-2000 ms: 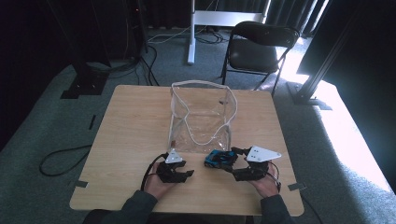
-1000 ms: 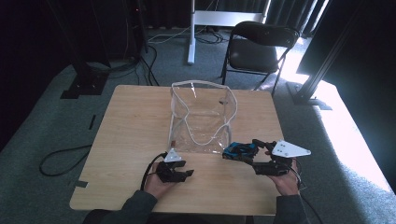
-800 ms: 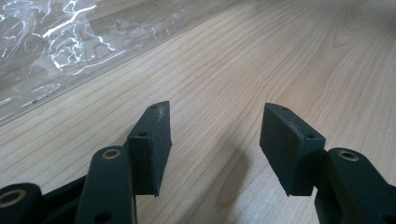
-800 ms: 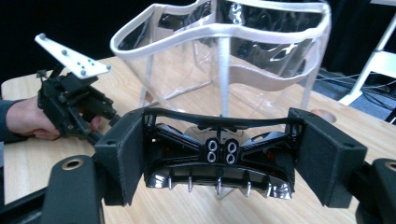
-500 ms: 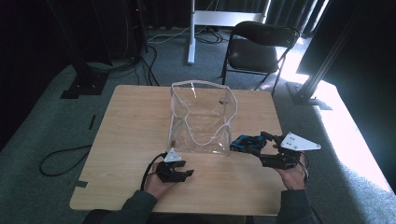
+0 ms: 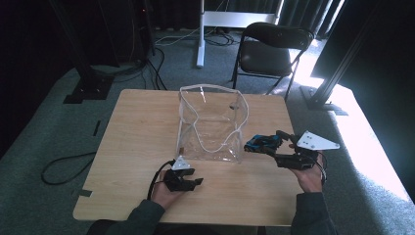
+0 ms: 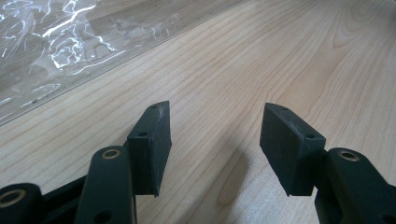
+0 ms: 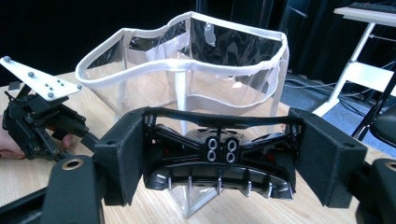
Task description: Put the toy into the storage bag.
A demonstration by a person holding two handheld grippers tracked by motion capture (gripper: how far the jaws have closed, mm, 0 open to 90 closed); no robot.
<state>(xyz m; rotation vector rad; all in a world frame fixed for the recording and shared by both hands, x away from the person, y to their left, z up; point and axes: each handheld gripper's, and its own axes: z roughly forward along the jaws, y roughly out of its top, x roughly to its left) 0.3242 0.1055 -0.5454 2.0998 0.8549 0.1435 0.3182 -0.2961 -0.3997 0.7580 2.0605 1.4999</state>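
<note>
A clear plastic bag (image 6: 210,122) with white trim stands open at the middle of the wooden table (image 6: 137,127). My right gripper (image 6: 274,144) hovers just right of the bag, shut on a blue toy car (image 6: 262,143) held above the tabletop. In the right gripper view the car's dark underside (image 8: 217,158) spans the gap between the pads, with the bag (image 8: 187,70) behind it. My left gripper (image 6: 195,182) rests low near the front edge, in front of the bag, open with nothing in it. The left gripper view has its jaws (image 7: 215,140) apart over bare wood, the bag's base (image 7: 56,42) at upper left.
A black folding chair (image 6: 274,49) stands beyond the table's far right corner. A white desk leg (image 6: 200,34) and cables lie on the carpet behind. The other hand's gripper (image 8: 42,119) sits at the left of the right gripper view.
My right gripper has carried the blue car from in front of the bag out to the right of it and higher. The left gripper has stayed put.
</note>
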